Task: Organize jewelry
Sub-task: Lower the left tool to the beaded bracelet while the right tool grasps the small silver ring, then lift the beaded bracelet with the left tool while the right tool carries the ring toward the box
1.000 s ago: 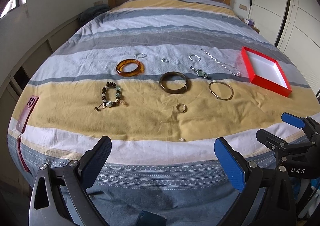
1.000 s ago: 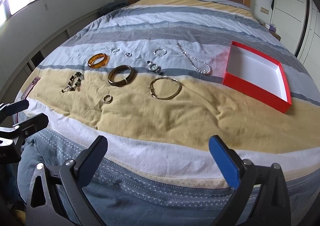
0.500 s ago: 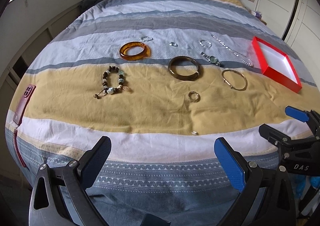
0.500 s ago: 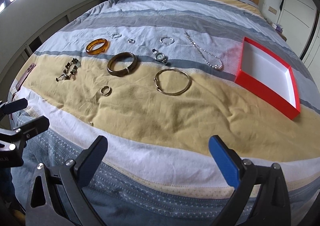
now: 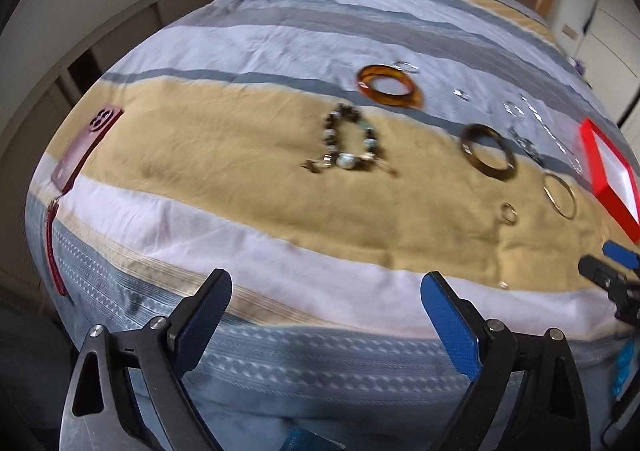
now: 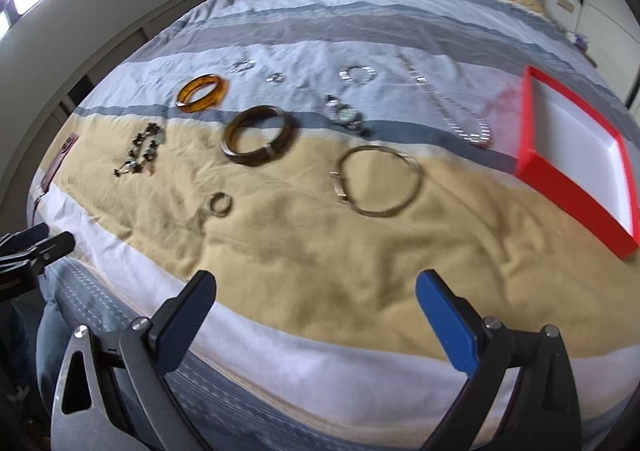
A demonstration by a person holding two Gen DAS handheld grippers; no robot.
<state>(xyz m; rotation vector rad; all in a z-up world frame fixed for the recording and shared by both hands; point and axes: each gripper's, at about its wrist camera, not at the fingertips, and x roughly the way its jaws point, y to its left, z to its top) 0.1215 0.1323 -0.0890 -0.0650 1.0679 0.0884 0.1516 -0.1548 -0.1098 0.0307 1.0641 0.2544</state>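
Your left gripper (image 5: 326,315) was wide, its jaws closing on nothing; your right gripper (image 6: 316,309) stood wide and empty. Every piece lay on the bed (image 6: 280,251) beside the red box (image 6: 532,167), including the thin bangle (image 6: 378,181). The approach step was in hand; next, descend onto one piece.

Both wrist cameras look steeply down over the bed's (image 5: 280,259) foot, sharing the scattered jewelry (image 6: 256,135).

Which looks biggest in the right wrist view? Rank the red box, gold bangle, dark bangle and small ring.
1. red box
2. gold bangle
3. dark bangle, though it lies farther away, so the gap from the gold one is unsure
4. small ring
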